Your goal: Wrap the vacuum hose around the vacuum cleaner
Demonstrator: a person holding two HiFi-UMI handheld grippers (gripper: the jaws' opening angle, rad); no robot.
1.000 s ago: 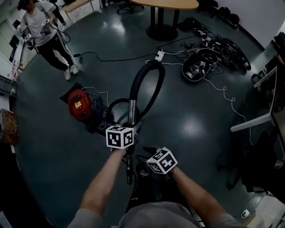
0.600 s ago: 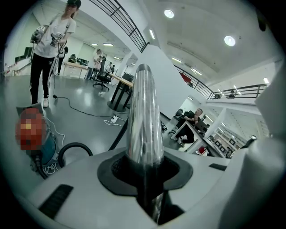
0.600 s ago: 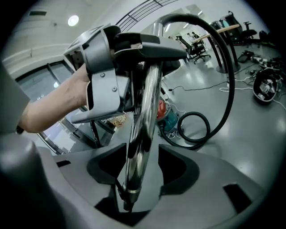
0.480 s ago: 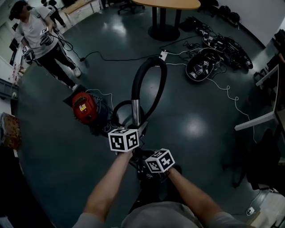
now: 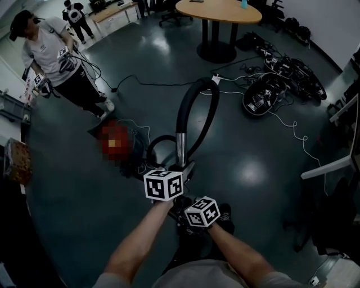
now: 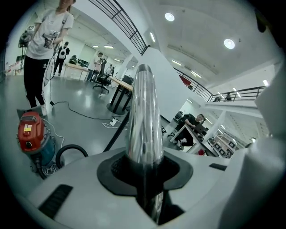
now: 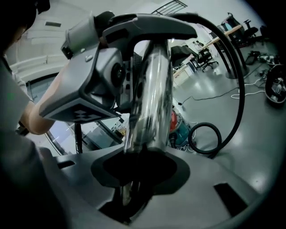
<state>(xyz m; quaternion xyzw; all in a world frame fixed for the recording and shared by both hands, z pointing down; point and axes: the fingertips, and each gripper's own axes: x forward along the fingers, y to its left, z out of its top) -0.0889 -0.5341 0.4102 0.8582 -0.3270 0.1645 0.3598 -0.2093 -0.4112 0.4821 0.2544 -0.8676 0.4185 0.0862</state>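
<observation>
The vacuum cleaner [image 5: 134, 156], red on top and blue below, stands on the dark floor to the left of my hands. Its black hose [image 5: 194, 107] arches up from a coil [image 5: 160, 147] by the body into a shiny metal tube [image 5: 181, 147]. My left gripper [image 5: 181, 167] is shut on this tube [image 6: 144, 116], which runs upright between its jaws. Just below, my right gripper [image 5: 184, 216] is closing on the same tube [image 7: 149, 103], and its pads touch the metal. The vacuum cleaner [image 6: 31, 134] and the hose coil [image 7: 205, 138] lie beyond.
A person [image 5: 62, 62] with grippers stands at the far left. A round wooden table [image 5: 219, 11] is at the back. Cables, a power strip [image 5: 215, 80] and black gear [image 5: 264, 93] litter the floor at the right. A desk edge [image 5: 332, 163] juts in from the right.
My right gripper has drawn in below the left one and closed on the tube. The person at the left has come further into view. The hose arch keeps its shape.
</observation>
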